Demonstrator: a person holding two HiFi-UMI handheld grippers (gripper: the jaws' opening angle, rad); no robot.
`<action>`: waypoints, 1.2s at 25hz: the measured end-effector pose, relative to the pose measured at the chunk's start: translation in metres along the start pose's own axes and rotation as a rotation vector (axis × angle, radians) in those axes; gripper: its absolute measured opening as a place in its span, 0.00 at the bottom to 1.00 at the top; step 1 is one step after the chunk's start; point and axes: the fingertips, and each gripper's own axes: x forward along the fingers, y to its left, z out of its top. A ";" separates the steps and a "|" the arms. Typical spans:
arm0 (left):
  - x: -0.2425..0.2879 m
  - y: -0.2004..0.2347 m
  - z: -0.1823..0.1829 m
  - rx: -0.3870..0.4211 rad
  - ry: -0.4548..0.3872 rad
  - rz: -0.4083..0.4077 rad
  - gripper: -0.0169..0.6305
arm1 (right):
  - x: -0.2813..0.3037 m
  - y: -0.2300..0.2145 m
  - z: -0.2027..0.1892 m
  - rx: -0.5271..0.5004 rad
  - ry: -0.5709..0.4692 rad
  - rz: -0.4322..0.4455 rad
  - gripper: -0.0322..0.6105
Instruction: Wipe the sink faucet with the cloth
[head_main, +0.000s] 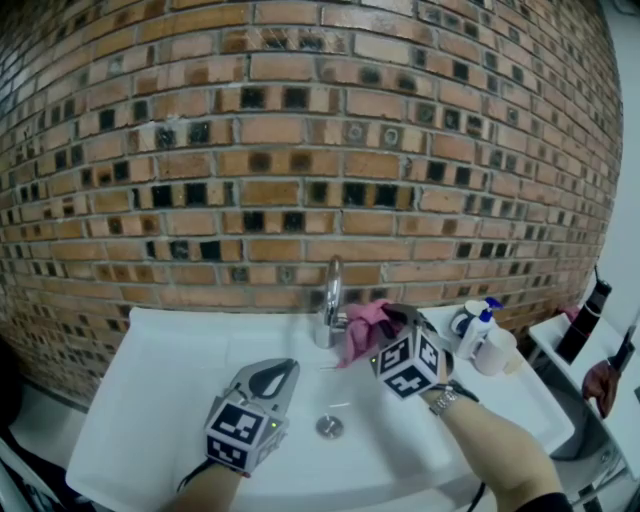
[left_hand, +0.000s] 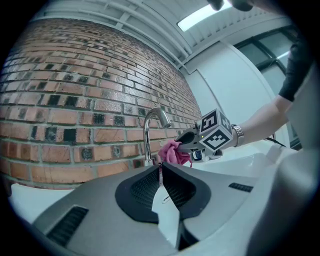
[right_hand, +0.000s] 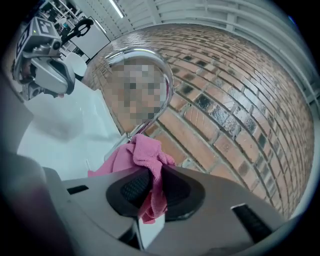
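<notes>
We see the pink cloth (right_hand: 142, 155) pinched between our right gripper's (right_hand: 154, 176) jaws, bunched past their tips just beside the chrome faucet (head_main: 333, 292) over the white sink (head_main: 160, 380), while our left gripper (left_hand: 160, 172) hovers closed and empty.

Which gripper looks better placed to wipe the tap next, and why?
Probably right. The right gripper has its jaws clamped on the pink cloth, just beside the faucet. The left gripper is shut, empty, and farther back over the sink.
</notes>
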 end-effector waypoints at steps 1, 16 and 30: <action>0.000 0.000 0.000 -0.001 0.000 0.001 0.04 | -0.002 -0.001 0.004 0.001 -0.008 0.000 0.14; 0.000 0.002 -0.004 0.006 0.006 0.010 0.04 | -0.041 0.010 0.036 0.042 -0.116 0.021 0.14; 0.000 0.004 -0.004 0.006 0.011 0.015 0.04 | -0.063 0.059 0.018 0.109 -0.115 0.108 0.14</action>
